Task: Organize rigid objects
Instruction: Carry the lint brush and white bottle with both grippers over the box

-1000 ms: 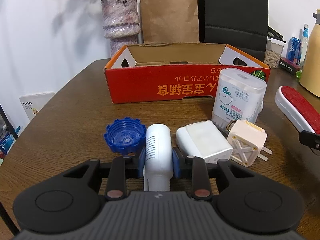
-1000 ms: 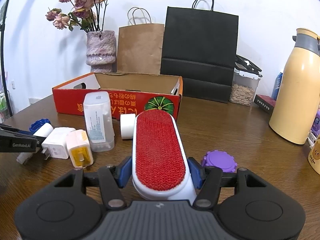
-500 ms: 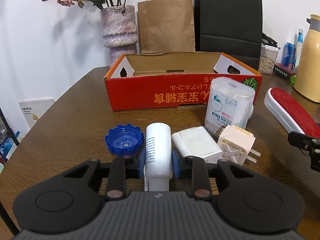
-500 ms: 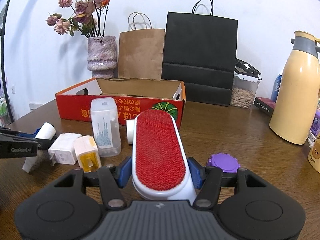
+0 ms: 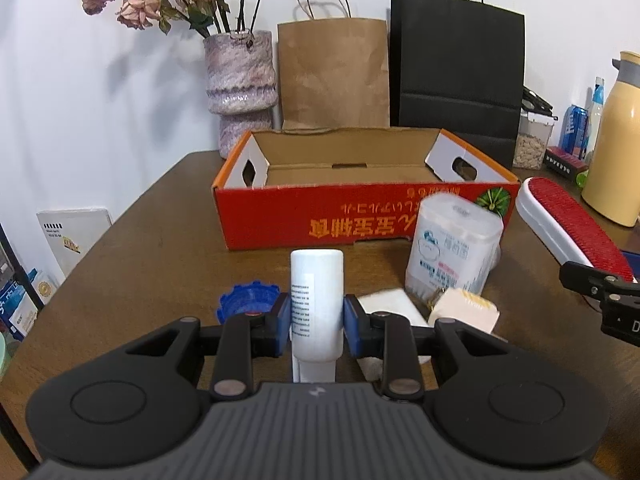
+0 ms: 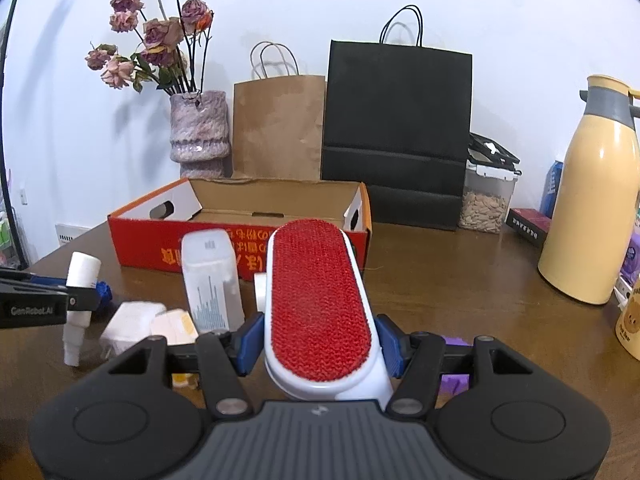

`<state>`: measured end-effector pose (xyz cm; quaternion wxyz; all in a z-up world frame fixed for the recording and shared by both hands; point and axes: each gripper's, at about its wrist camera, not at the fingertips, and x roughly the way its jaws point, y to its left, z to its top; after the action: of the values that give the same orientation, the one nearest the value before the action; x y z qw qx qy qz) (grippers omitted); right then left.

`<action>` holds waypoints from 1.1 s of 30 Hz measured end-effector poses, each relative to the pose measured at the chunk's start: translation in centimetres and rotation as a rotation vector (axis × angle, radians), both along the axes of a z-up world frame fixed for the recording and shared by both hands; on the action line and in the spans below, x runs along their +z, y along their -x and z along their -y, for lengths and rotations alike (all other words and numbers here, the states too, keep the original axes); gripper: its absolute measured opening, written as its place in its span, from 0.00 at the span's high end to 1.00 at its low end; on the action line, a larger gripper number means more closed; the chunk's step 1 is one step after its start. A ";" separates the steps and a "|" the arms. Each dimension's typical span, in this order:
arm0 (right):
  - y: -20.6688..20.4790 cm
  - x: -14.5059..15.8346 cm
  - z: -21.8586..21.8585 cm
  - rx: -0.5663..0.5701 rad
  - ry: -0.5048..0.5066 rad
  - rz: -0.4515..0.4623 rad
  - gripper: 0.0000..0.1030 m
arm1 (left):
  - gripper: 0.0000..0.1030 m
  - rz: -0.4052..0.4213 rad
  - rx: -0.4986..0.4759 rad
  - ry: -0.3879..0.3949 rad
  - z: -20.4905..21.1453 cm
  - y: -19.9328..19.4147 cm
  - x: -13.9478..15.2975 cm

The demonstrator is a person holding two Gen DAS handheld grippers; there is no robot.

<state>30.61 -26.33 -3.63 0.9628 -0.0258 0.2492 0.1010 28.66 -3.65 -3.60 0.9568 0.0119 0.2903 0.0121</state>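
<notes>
My left gripper (image 5: 316, 320) is shut on a white bottle (image 5: 317, 292), held above the brown table (image 5: 152, 240); the same bottle (image 6: 82, 276) shows at the left of the right wrist view. My right gripper (image 6: 320, 340) is shut on a red-faced white lint brush (image 6: 318, 300), also seen as the lint brush (image 5: 572, 224) at the right. An open red cardboard box (image 5: 360, 216) stands behind, its inside bare. On the table lie a blue cap (image 5: 246, 302), a white charger (image 5: 390, 304), a cream plug adapter (image 5: 466, 310) and an upright clear swab container (image 5: 452, 244).
A purple cap (image 6: 454, 380) lies under my right gripper. Behind the box stand a vase of dried flowers (image 5: 240, 88), a brown paper bag (image 5: 334, 72) and a black paper bag (image 5: 460, 64). A cream thermos (image 6: 592, 216) and a seed jar (image 6: 486, 196) stand at the right.
The left gripper has risen with the white bottle, lifting it off the table and away from the blue cap. The right gripper, with the brush, has tipped upward a little.
</notes>
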 end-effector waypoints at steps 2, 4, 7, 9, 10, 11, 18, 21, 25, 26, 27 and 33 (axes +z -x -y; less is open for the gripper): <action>-0.4 0.3 -0.2 0.000 -0.001 0.007 0.44 | 0.72 0.009 -0.001 -0.001 0.0 -0.2 0.5; -0.7 0.6 -0.5 0.004 0.000 0.015 0.44 | 0.72 0.016 0.000 0.000 -0.1 -0.5 0.8; -1.3 1.2 -0.9 0.015 0.004 0.025 0.44 | 0.72 0.021 0.000 0.007 -0.2 -1.0 1.3; -1.8 1.6 -1.2 0.025 0.006 0.033 0.44 | 0.72 0.027 0.002 0.009 -0.3 -1.4 1.8; -2.1 1.9 -1.5 0.032 0.008 0.039 0.44 | 0.72 0.031 0.005 0.010 -0.3 -1.6 2.0; -2.3 2.1 -1.7 0.039 0.011 0.045 0.44 | 0.72 0.035 0.007 0.009 -0.3 -1.8 2.3; -4.3 3.4 -3.0 0.079 0.014 0.084 0.44 | 0.72 0.085 0.024 0.009 -0.1 -3.4 4.0; -5.4 3.7 -3.3 0.086 0.013 0.092 0.44 | 0.72 0.090 0.029 0.015 0.0 -4.4 4.4; -7.0 3.8 -3.7 0.096 0.012 0.095 0.44 | 0.72 0.099 0.036 0.027 0.2 -5.8 4.8; -7.4 3.9 -3.8 0.099 0.011 0.096 0.44 | 0.72 0.102 0.039 0.029 0.2 -6.1 4.8; -7.8 3.9 -3.9 0.102 0.010 0.098 0.44 | 0.72 0.104 0.041 0.033 0.2 -6.5 4.9; -10.2 3.8 -4.4 0.109 -0.004 0.098 0.44 | 0.72 0.121 0.056 0.049 0.2 -8.5 5.3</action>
<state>40.80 -21.94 0.19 0.9670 -0.0421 0.1999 0.1525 37.17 -3.90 1.71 0.9719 -0.0204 0.2324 0.0327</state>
